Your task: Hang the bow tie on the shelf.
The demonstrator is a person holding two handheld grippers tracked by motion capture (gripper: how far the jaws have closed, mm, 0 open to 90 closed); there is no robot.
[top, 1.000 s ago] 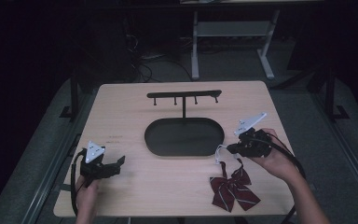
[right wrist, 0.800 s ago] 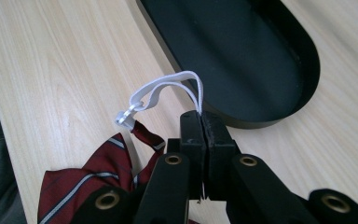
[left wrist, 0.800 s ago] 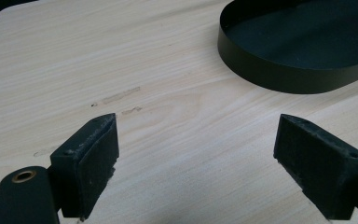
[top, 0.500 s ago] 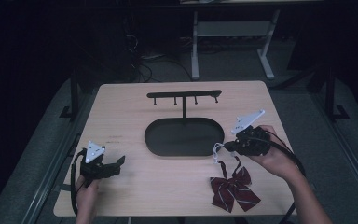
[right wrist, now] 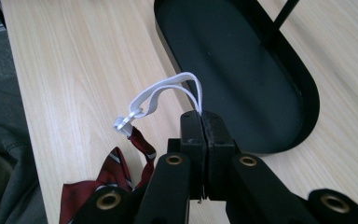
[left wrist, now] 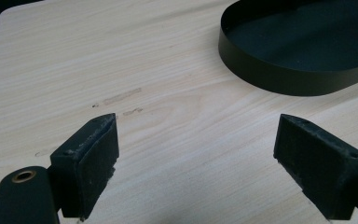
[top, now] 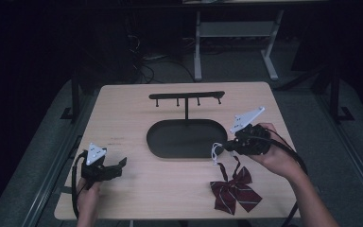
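A dark red striped bow tie [top: 236, 190] lies on the wooden table near its front right, and its white elastic strap [top: 215, 152] rises up from it. My right gripper [top: 223, 147] is shut on that strap. In the right gripper view the strap [right wrist: 167, 91] loops out from the closed jaws of the right gripper [right wrist: 200, 117], with the bow tie [right wrist: 117, 171] hanging below left. A black oval tray [top: 184, 140] with a hook stand [top: 187, 96] sits mid-table. Near the front left, my left gripper [top: 121, 164] is open, and nothing lies between the jaws of the left gripper [left wrist: 198, 144].
The tray wall [left wrist: 270, 77] lies ahead and to the right of the left gripper. The stand's thin post [right wrist: 286, 11] rises from the tray's far side. Bare wood stretches between the left gripper and the tray. The table's front edge is close to both hands.
My right gripper has risen slightly with the strap in it, drawing the strap up from the bow tie. The left gripper has kept still.
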